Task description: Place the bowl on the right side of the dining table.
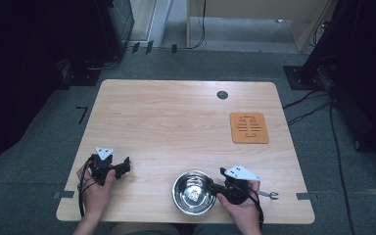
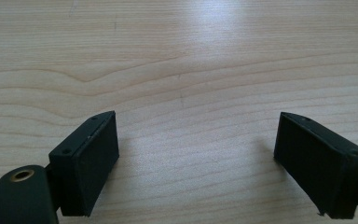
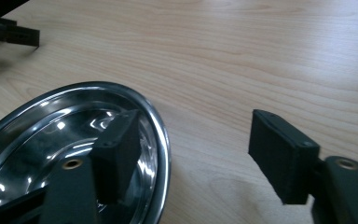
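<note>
Fingers of the right gripper (image 3: pixel 191 158) are spread astride the steel bowl's (image 3: pixel 161 140) rim, while the left gripper (image 2: pixel 196 163) is held released above the table (image 2: pixel 191 56).

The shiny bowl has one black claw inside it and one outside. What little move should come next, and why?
Probably close the right gripper on the rim. Its jaws stand open astride the edge of the steel bowl, one inside and one outside over the table, so a squeeze should pinch the wall. The left gripper hangs open over bare wood, so it can likely wait.
</note>
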The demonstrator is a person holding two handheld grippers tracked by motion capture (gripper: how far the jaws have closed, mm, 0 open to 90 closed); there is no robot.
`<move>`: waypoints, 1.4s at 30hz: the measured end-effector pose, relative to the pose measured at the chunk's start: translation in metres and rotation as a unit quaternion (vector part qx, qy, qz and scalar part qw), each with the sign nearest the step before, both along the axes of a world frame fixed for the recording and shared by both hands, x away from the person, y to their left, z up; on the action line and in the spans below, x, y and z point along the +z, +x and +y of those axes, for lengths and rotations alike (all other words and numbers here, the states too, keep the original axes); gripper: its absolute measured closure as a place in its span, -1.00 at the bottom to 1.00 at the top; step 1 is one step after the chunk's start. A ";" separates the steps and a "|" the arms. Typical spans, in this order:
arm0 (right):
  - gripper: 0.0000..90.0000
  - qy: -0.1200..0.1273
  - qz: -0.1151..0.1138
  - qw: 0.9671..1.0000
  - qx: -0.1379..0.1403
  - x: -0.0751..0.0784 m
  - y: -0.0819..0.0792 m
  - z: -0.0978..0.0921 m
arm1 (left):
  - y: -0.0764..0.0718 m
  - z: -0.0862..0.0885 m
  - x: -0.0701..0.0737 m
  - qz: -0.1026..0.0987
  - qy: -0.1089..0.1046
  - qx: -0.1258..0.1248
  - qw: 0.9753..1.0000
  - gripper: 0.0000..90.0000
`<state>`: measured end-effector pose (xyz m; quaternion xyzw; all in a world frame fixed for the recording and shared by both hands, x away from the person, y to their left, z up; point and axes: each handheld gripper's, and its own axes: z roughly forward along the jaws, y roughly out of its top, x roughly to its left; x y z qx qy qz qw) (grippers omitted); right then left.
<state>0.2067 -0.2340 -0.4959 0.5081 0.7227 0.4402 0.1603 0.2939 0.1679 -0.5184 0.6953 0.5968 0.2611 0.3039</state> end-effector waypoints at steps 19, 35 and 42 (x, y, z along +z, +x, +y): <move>0.45 -0.004 0.054 0.998 0.037 -0.012 0.004 0.007 | 0.000 0.000 0.000 0.000 0.000 0.000 1.000 -0.70; 0.76 0.001 0.076 0.996 0.048 -0.015 0.006 0.009 | 0.000 0.000 0.000 0.000 0.000 0.000 1.000 -0.70; 0.87 0.072 0.086 0.993 0.031 -0.013 0.004 0.002 | 0.000 0.000 0.000 0.000 0.000 0.000 1.000 -0.70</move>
